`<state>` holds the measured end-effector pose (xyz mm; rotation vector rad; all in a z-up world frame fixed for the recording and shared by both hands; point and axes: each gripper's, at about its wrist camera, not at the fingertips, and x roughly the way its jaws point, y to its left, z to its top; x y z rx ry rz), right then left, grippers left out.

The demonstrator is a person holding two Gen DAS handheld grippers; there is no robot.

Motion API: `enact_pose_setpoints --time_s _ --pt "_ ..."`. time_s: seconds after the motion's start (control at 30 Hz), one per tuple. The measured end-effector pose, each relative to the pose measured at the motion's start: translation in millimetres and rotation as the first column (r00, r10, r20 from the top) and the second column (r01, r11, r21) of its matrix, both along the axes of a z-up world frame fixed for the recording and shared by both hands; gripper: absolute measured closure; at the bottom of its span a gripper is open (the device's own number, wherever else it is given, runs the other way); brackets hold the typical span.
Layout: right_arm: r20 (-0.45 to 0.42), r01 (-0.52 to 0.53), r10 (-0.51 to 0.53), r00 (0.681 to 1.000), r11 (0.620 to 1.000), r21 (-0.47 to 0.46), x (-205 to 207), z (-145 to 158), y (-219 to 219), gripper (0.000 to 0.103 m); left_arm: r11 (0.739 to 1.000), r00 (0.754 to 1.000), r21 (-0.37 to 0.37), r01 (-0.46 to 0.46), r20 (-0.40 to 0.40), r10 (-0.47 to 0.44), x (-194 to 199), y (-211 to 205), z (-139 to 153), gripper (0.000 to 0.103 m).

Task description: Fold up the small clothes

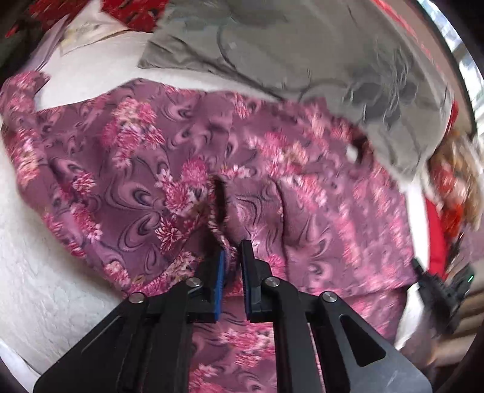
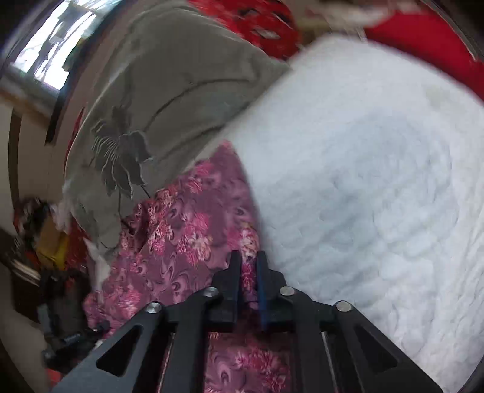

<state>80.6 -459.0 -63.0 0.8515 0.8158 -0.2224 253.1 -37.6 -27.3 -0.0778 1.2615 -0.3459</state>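
A mauve garment with pink flowers point(image 1: 157, 169) lies spread over a white textured bed cover point(image 1: 39, 272). My left gripper point(image 1: 233, 254) is shut on a raised fold of this floral garment near its near edge, and a dark slit opens just beyond the fingertips. In the right wrist view the same floral garment point(image 2: 181, 229) runs from the lower left toward the bed cover point(image 2: 378, 181). My right gripper point(image 2: 249, 263) is shut on the garment's edge, with cloth pinched between the black fingers. At the right rim of the left wrist view, the other gripper's black body point(image 1: 438, 287) shows.
A grey pillow with a dark flower print point(image 1: 332, 60) point(image 2: 169, 99) lies beyond the garment and overlaps its far edge. Red patterned cloth point(image 1: 133, 12) point(image 2: 266, 24) sits at the far side. A cluttered floor area point(image 2: 45, 241) lies off the bed's left side.
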Motion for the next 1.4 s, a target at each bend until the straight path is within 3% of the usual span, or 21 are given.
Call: enact_pose_setpoints --time_s 0.03,0.1,0.17,0.23,0.33,0.43,0.6,0.7,0.73,0.77,0.83,0.93,1.13,1.27,1.33,1.4 --pt "-0.041 0.000 -0.001 0.999 1.000 -0.025 1.5 -5.6 1.8 0.094 1.000 1.000 0.019 0.000 0.007 0.000 -0.7 -0.9 -0.2 0.090" --pt "-0.107 -0.025 0.020 0.994 0.999 -0.048 4.5 -15.3 5.5 0.094 1.000 1.000 -0.017 -0.025 0.000 0.025 -2.3 5.8 7.0 0.090" --pt "-0.095 -0.013 0.006 0.996 0.997 -0.078 -1.3 -4.6 6.6 0.086 0.993 0.997 -0.100 -0.066 0.028 0.069 -8.2 18.9 24.4 0.090" --pt "-0.040 -0.015 0.011 0.999 0.993 -0.120 -6.5 11.5 12.9 0.087 0.989 0.995 -0.131 -0.065 0.073 0.075 -13.5 22.7 38.2 0.090" --pt "-0.002 -0.061 0.061 0.998 0.985 -0.164 -2.0 27.0 31.4 0.086 0.995 0.996 -0.099 -0.032 0.077 0.040 -10.6 10.6 32.1 0.090" --pt "0.000 -0.145 0.146 0.989 0.978 -0.150 12.2 29.5 59.8 0.086 1.000 1.000 -0.020 -0.023 0.010 0.023 1.6 0.1 -2.8 0.090" --pt "0.016 -0.300 0.305 0.952 0.945 -0.129 46.3 33.7 132.7 0.086 0.991 0.999 -0.131 -0.034 0.002 0.035 2.1 27.1 11.0 0.090" --pt "0.030 -0.397 0.403 0.915 0.909 -0.128 76.1 34.7 184.9 0.086 0.982 0.995 -0.173 -0.075 0.053 0.086 5.3 72.0 38.8 0.089" --pt "0.039 -0.426 0.434 0.900 0.896 -0.127 87.8 34.2 202.8 0.086 0.979 0.992 -0.180 -0.093 0.065 0.106 6.7 87.6 46.0 0.084" --pt "0.048 -0.446 0.454 0.890 0.886 -0.124 95.2 32.9 217.9 0.086 0.976 0.987 -0.180 -0.123 0.079 0.139 11.1 109.0 53.9 0.071" --pt "0.069 -0.477 0.488 0.870 0.870 -0.126 110.6 28.0 245.8 0.085 0.968 0.969 -0.154 -0.200 0.113 0.218 22.4 150.9 64.8 0.053" --pt "0.022 -0.499 0.507 0.862 0.855 -0.143 124.8 8.4 271.9 0.076 0.940 0.931 -0.099 -0.325 0.143 0.337 45.5 217.6 71.1 0.053" --pt "0.095 -0.428 0.476 0.874 0.848 -0.311 108.2 -0.9 292.1 0.075 0.857 0.856 -0.086 -0.508 0.055 0.514 101.7 307.5 57.3 0.053" --pt "0.113 -0.427 0.475 0.873 0.855 -0.294 105.3 -1.7 287.1 0.075 0.783 0.801 -0.184 -0.594 -0.036 0.598 132.8 321.5 37.7 0.053" --pt "0.123 -0.425 0.474 0.872 0.857 -0.290 106.6 -3.0 288.3 0.075 0.771 0.800 -0.230 -0.594 -0.073 0.595 144.4 314.8 33.8 0.053" --pt "0.125 -0.422 0.473 0.872 0.857 -0.294 108.2 -2.4 287.4 0.075 0.796 0.820 -0.205 -0.569 -0.062 0.570 157.9 299.4 32.5 0.052"
